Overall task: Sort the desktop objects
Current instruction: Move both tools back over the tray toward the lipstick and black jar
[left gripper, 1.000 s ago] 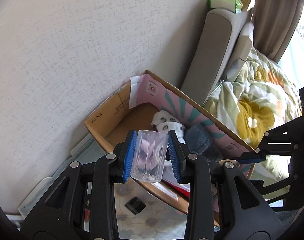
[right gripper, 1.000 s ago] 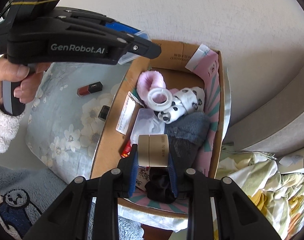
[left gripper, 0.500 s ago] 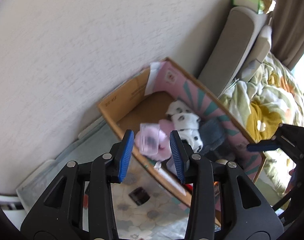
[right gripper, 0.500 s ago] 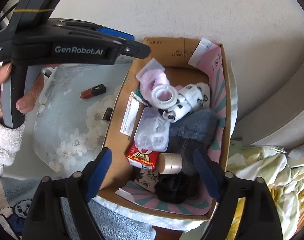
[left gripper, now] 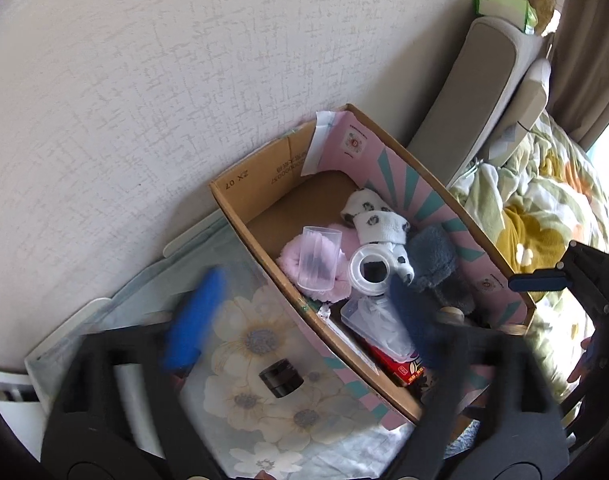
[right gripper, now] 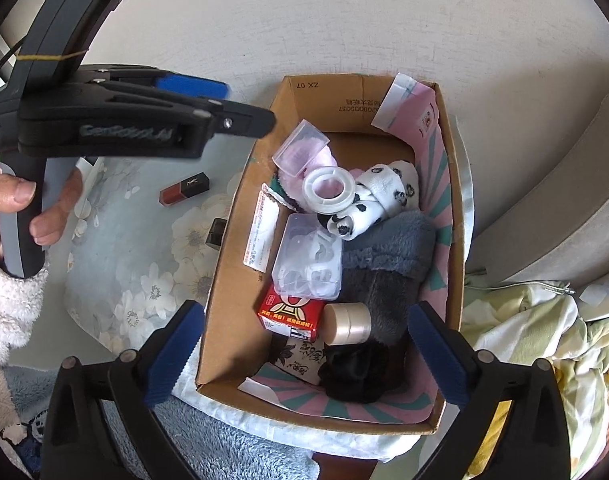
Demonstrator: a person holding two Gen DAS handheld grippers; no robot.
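Note:
A cardboard box (right gripper: 240, 216) with a pink lining stands against the wall; it also shows in the left wrist view (left gripper: 240, 200). A clear plastic cup (left gripper: 318, 258) lies in it on a pink fluffy item (right gripper: 308, 156). A beige tape roll (right gripper: 347, 323) lies near the box's front, beside a red packet (right gripper: 290, 312). A red lipstick (right gripper: 184, 189) and a small black jar (left gripper: 281, 378) lie on the floral cloth (right gripper: 144, 256) left of the box. My left gripper (left gripper: 300, 316) is open and empty, blurred. My right gripper (right gripper: 304, 356) is open and empty above the box.
The box also holds a white tape ring (right gripper: 326, 190), panda socks (right gripper: 384, 196), a grey fluffy slipper (right gripper: 388, 248), a clear plastic case (right gripper: 308, 260) and a black item (right gripper: 360, 372). A grey sofa back (left gripper: 484, 80) and patterned bedding (left gripper: 544, 208) lie to the right.
My left gripper opened and let the clear cup fall into the box. My right gripper opened and dropped the beige tape roll into the box, and both grippers drew back.

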